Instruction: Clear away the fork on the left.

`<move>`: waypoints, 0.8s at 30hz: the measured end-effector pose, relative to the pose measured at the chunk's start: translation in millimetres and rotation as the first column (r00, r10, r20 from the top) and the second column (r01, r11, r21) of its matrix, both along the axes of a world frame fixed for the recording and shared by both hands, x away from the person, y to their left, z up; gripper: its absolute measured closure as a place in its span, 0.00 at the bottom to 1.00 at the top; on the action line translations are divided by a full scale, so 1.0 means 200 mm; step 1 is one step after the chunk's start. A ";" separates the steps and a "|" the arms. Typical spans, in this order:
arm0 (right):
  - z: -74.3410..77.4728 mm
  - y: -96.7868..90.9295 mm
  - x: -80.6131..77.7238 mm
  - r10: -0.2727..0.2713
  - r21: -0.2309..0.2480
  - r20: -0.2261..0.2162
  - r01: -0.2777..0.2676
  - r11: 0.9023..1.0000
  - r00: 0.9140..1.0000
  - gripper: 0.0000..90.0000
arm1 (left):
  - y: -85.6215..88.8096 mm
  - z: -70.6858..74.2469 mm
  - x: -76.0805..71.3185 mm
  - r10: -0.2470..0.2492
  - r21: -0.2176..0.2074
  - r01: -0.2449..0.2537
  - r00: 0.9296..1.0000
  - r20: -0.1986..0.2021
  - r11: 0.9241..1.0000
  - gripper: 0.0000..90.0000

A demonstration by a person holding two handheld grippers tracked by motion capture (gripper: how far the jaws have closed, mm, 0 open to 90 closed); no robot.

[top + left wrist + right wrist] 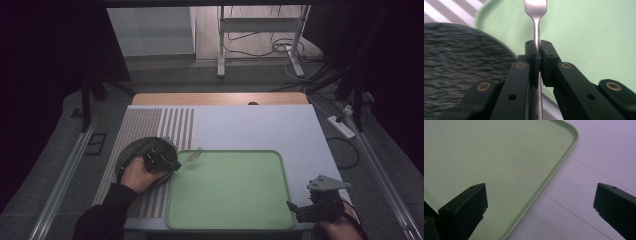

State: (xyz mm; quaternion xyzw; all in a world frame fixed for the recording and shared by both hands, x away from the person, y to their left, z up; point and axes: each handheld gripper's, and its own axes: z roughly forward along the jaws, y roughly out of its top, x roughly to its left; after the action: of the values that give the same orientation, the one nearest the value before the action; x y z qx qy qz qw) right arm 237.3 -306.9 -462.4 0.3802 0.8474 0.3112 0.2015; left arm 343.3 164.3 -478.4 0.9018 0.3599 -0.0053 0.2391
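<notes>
Landmark: green tray (235, 200).

Nearest the person, the right tool (306, 210) hovers at the tray's near right corner, jaws spread wide, nothing between them; in the right gripper view they straddle the tray's rim over bare table (599, 157).

Farther in, the left tool (167, 162) sits at the tray's far left corner, jaws pressed together on the handle of a fork (537, 30). The fork points out over the tray, tines toward its middle, apparently lifted clear of the surface. Just left of the tray lies a dark round plate (132, 152) on a striped mat (170, 125).

Risk (judgement): the pinch is on a thin, smooth metal handle, well back from the tines. The fork could pivot or slip in the jaws if swung quickly, and drop onto the tray or clip the plate's edge.

Count: tray 1, fork 1, plate 1, mat 1, tools 2.
</notes>
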 end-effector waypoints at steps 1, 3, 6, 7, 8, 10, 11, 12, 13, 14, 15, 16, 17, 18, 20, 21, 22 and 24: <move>0.00 0.00 0.00 0.001 -0.001 0.001 -0.001 1.000 1.000 0.00 | -0.01 0.00 -0.01 0.004 -0.002 -0.004 1.000 -0.006 1.000 0.94; 0.00 0.00 0.00 0.003 -0.001 0.003 -0.003 1.000 1.000 0.00 | -0.03 0.00 -0.03 0.007 0.000 -0.007 1.000 -0.009 1.000 0.94; 0.00 0.00 0.00 0.009 -0.005 0.004 -0.009 1.000 1.000 0.00 | -0.09 -0.01 -0.08 0.022 0.001 -0.022 1.000 -0.015 1.000 0.94; 0.00 0.00 0.00 0.009 -0.005 0.004 -0.009 1.000 1.000 0.00 | -0.09 -0.01 -0.08 0.022 0.001 -0.022 1.000 -0.015 1.000 0.94; 0.00 0.00 0.00 0.010 -0.003 0.005 -0.010 1.000 1.000 0.00 | -0.11 -0.02 -0.10 0.024 0.007 -0.024 1.000 -0.018 1.000 0.94; 0.00 0.00 0.00 0.013 -0.004 0.006 -0.013 1.000 1.000 0.00 | -0.16 -0.03 -0.13 0.025 0.011 -0.025 0.999 -0.024 1.000 0.94; 0.00 0.00 0.00 0.015 -0.004 0.006 -0.014 1.000 1.000 0.00 | -0.18 -0.03 -0.13 0.023 0.004 -0.023 0.999 -0.029 1.000 0.94; 0.00 0.00 0.00 0.016 -0.003 0.007 -0.016 1.000 1.000 0.00 | -0.18 -0.03 -0.13 0.023 0.004 -0.023 0.999 -0.029 1.000 0.94; 0.00 0.00 0.00 0.016 -0.004 0.007 -0.016 1.000 1.000 0.00 | -0.19 -0.03 -0.14 0.025 0.000 -0.025 0.999 -0.033 1.000 0.94; 0.00 0.01 0.00 0.017 -0.005 0.007 -0.017 1.000 1.000 0.00 | -0.23 -0.04 -0.15 0.029 0.000 -0.029 0.999 -0.036 1.000 0.94; 0.00 0.01 0.00 0.018 -0.005 0.006 -0.018 1.000 1.000 0.00 | -0.23 -0.04 -0.15 0.029 0.000 -0.029 0.999 -0.036 1.000 0.94; 0.00 0.01 0.00 0.019 -0.006 0.006 -0.019 1.000 1.000 0.00 | -0.24 -0.04 -0.15 0.030 0.000 -0.030 0.999 -0.037 1.000 0.94; 0.00 0.01 0.00 0.019 -0.007 0.005 -0.019 1.000 1.000 0.00 | -0.26 -0.04 -0.16 0.027 0.001 -0.027 0.999 -0.037 1.000 0.94; 0.00 0.01 0.00 0.020 -0.006 0.005 -0.020 1.000 1.000 0.00 | -0.28 -0.05 -0.17 0.023 0.001 -0.023 0.999 -0.037 1.000 0.94; 0.00 0.01 0.00 0.019 -0.006 0.004 -0.019 1.000 1.000 0.00 | -0.32 -0.07 -0.18 0.012 0.029 -0.011 0.999 -0.037 1.000 0.94; 0.00 0.01 0.00 0.019 -0.006 0.004 -0.019 1.000 1.000 0.00 | -0.32 -0.07 -0.18 0.012 0.029 -0.011 0.999 -0.037 1.000 0.94; 0.00 0.01 0.00 0.019 -0.006 0.004 -0.019 1.000 1.000 0.00 | -0.34 -0.08 -0.18 0.013 0.041 -0.011 0.999 -0.037 0.999 0.94; 0.00 0.01 0.00 0.019 -0.006 0.002 -0.019 1.000 1.000 0.00 | -0.35 -0.11 -0.19 0.013 0.053 -0.010 0.999 -0.044 0.999 0.94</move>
State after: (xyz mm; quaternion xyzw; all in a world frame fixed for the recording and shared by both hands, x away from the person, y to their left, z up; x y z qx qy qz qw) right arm 237.6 -305.6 -462.7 0.3713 0.8515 0.3111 0.2007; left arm 305.7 93.4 -499.9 0.9054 0.3704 -0.0143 0.2071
